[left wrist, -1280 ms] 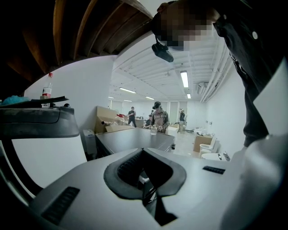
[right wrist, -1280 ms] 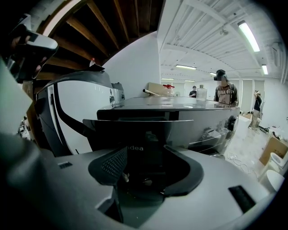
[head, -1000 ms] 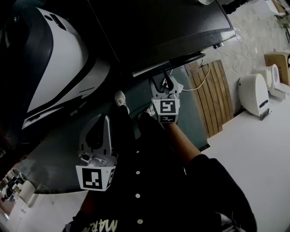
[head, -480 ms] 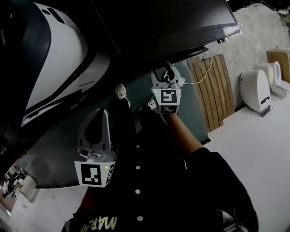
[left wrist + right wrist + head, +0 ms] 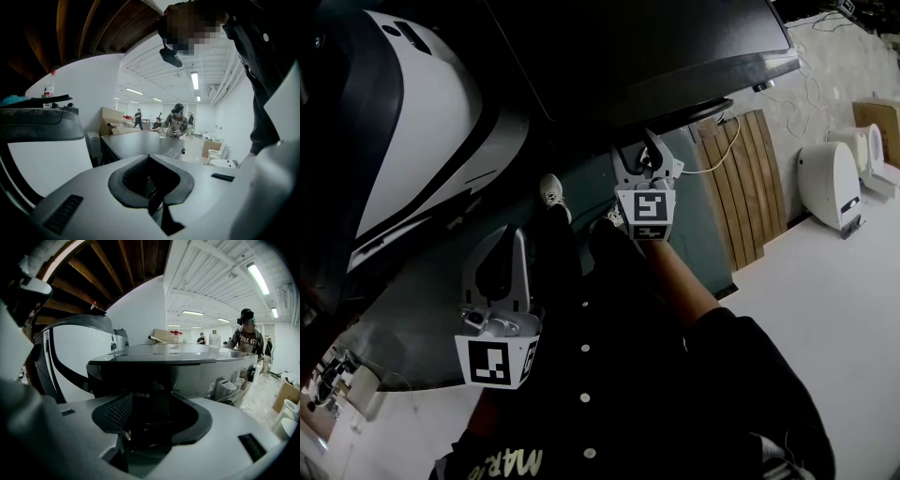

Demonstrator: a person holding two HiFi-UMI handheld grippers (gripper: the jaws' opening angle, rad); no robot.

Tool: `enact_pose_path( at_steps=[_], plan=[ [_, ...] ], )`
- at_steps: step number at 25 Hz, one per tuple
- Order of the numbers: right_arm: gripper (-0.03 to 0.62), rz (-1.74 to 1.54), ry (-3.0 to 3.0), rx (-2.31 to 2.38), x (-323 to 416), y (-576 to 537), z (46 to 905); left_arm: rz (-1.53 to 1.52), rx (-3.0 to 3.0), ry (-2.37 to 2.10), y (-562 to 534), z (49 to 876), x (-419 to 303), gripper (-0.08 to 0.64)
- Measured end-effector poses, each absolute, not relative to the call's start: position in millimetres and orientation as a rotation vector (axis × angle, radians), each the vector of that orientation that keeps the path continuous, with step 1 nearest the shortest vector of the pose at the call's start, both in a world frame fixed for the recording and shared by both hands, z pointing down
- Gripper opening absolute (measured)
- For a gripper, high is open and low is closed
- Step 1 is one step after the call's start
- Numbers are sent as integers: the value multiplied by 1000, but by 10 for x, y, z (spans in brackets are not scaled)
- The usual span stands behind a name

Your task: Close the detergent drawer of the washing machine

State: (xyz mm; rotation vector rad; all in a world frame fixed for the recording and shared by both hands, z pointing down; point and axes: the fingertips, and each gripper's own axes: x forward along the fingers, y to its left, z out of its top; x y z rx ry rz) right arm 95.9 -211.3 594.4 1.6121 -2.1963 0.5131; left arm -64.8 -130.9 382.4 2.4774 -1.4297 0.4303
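Observation:
The dark washing machine [image 5: 656, 47] fills the top of the head view. In the right gripper view its glossy front [image 5: 206, 373] stands close ahead. The dark detergent drawer panel [image 5: 140, 383] with a logo sits straight in front of my right gripper [image 5: 152, 397]. In the head view that right gripper [image 5: 650, 145] points up under the machine's front edge, its fingers drawn together with nothing held. Whether the tips touch the panel is hidden. My left gripper [image 5: 508, 242] hangs lower left, away from the machine. In the left gripper view it [image 5: 149, 157] is shut and empty.
A large white and black rounded appliance [image 5: 422, 112] stands at the left. A wooden slat panel [image 5: 750, 187], a white cable [image 5: 712, 164] and a white fixture [image 5: 830, 183] lie to the right. The person's shoe [image 5: 551, 197] is on the grey mat. People [image 5: 177, 122] stand far off.
My right gripper has edged up toward the machine's front edge. The dark strip jutting under that edge looks shorter than a second ago. The left gripper has barely moved.

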Motion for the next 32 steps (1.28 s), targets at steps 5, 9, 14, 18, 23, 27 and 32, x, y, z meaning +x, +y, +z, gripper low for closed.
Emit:
enact_pose_path(
  at_steps=[5,9,14,18,23,27,32],
  plan=[
    [247,513,-2193,1613,968,-2116,5961,435,2481,-1420,-1374,3828,-641,8],
    [247,497,-2202,1620,975,-2115,5964,438,2480,-1419,-1392,3826,-650,8],
    [252,513,-2194,1616,956,-2145,5946,453,2467,-1433,-1407,3843,-706,8],
    [259,510,-2192,1617,969,-2154,5978,444,2475,-1439,-1408,3817,-679,8],
    [258,535,-2198,1622,944,-2150,5957,447,2485,-1424,-1388,3817,-635,8],
    [256,497,-2190,1611,965,-2142,5999,430,2504,-1419,-1410,3785,-623,8],
    [256,515,-2175,1575,960,-2147,6000,405,2531,-1415,-1445,3713,-604,8]
  ],
)
